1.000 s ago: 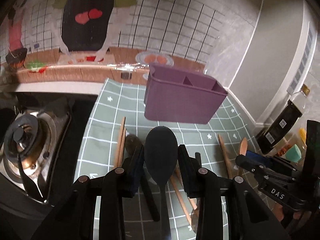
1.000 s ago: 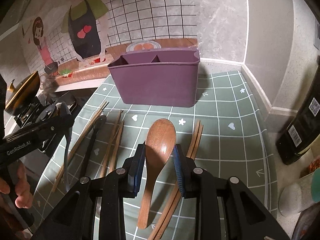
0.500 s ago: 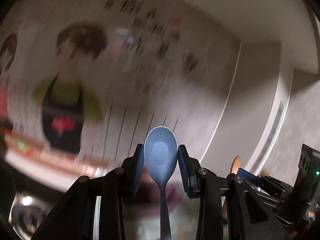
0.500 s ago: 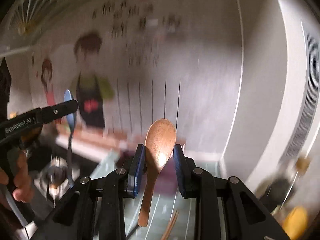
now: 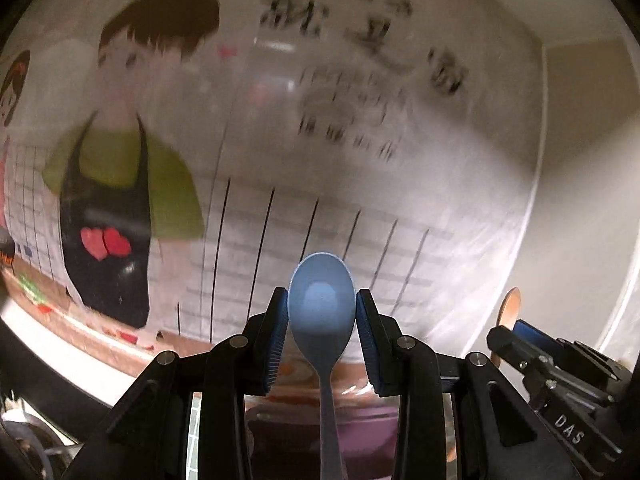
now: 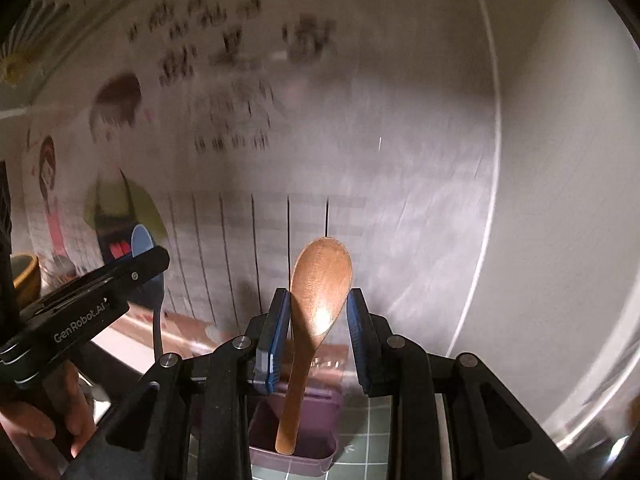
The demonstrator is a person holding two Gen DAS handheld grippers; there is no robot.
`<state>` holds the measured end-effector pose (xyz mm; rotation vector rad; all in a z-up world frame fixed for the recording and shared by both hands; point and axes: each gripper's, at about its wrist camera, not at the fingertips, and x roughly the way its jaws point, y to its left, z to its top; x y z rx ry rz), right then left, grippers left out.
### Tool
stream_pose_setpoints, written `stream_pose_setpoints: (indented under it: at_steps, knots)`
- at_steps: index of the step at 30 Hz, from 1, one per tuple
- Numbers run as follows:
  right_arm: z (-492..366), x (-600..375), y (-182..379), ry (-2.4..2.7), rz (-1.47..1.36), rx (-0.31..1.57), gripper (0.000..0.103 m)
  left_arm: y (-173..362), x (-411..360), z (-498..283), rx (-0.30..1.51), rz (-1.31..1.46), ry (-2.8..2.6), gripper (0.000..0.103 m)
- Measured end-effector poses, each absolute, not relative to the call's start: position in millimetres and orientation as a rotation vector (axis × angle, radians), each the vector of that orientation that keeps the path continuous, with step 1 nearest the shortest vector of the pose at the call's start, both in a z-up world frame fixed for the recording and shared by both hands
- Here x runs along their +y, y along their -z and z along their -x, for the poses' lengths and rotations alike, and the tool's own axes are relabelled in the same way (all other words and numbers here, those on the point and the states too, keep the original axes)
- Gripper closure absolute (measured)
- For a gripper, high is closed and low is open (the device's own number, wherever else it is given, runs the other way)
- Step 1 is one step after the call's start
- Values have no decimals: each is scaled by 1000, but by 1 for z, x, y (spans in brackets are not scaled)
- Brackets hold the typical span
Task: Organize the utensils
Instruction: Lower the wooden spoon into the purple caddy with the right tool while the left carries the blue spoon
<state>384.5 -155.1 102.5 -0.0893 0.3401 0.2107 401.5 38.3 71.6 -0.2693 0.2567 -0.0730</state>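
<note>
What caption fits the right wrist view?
Right gripper grips a brown wooden spoon by its bowl, handle hanging over the purple plastic caddy.

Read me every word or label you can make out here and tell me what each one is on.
"DAS": on the right gripper, seen from the left wrist.
"GenRobot.AI": on the left gripper, seen from the right wrist.
Dark characters on the wall poster: too blurred to read.
The blue spoon and wooden spoon carry no text.

- Home kitchen — tiled wall (image 5: 304,240) carries a cartoon decal of a cook in an apron (image 5: 108,216).
- Counter with green grid mat (image 6: 360,456), purple utensil caddy (image 6: 296,432).
- Spoons in play — blue spoon (image 5: 322,308), wooden spoon (image 6: 320,280).
</note>
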Motion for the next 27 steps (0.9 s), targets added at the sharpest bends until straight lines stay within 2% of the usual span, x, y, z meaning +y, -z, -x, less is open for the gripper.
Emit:
stream_pose_setpoints:
  at_steps: [8, 13, 22, 27]
  knots:
    - [-439, -143, -39, -212, 127, 457, 76, -21, 36, -443, 374, 260, 65, 68]
    - [-439, -141, -8, -276, 132, 539, 76, 3, 36, -442, 469, 263, 110, 68]
    - [-439, -156, 20, -329, 80, 682, 76, 32, 31, -447, 606, 246, 163, 68]
    - [-432, -160, 24, -401, 63, 716, 74, 27, 27, -442, 623, 215, 169, 66]
